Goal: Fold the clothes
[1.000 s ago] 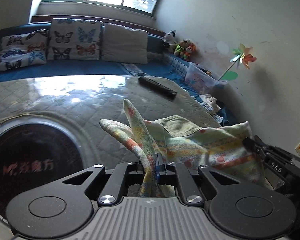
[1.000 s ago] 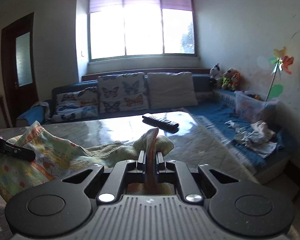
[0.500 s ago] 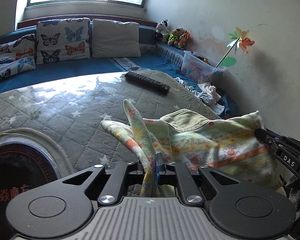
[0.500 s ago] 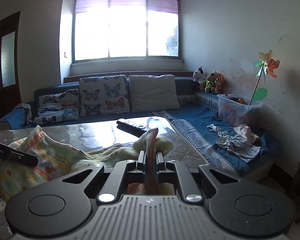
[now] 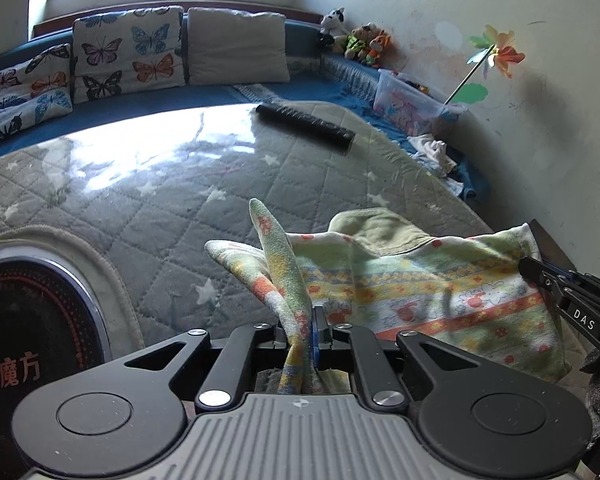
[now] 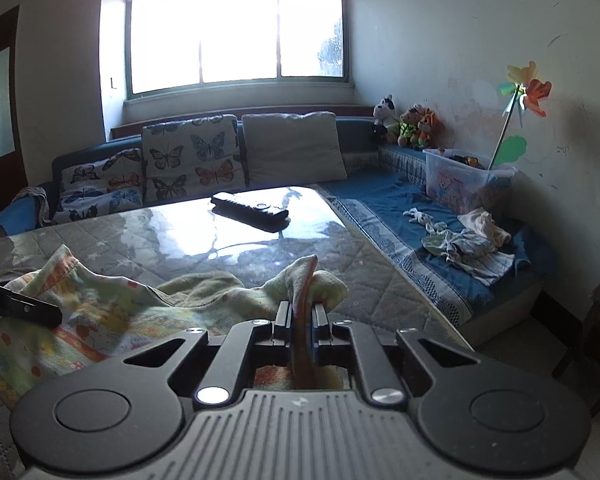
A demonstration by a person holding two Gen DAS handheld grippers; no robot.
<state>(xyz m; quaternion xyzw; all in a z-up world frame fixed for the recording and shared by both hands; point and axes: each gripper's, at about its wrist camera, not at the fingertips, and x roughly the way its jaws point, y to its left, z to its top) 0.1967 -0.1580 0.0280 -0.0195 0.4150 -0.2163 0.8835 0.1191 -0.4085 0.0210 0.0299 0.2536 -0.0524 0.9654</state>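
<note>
A small patterned garment (image 5: 412, 280), pale green and yellow with orange bands, hangs stretched between my two grippers above the quilted table cover (image 5: 172, 208). My left gripper (image 5: 306, 320) is shut on one corner, and a fold of the cloth stands up from its jaws. In the right wrist view my right gripper (image 6: 302, 312) is shut on the other corner of the garment (image 6: 100, 312). The right gripper (image 5: 548, 276) shows at the right edge of the left wrist view. The left gripper's tip (image 6: 24, 308) shows at the left edge of the right wrist view.
A black remote control (image 5: 306, 122) lies at the far side of the table. A dark round cooktop (image 5: 32, 336) sits at the near left. Behind stands a blue sofa (image 6: 388, 196) with butterfly cushions (image 6: 192, 160), loose clothes (image 6: 468, 244), a clear plastic box (image 6: 460, 184) and soft toys (image 6: 408, 124).
Both grippers have sunk toward the table and moved forward with the garment still held between them. More of the quilted cover and less of the cooktop fills the left wrist view.
</note>
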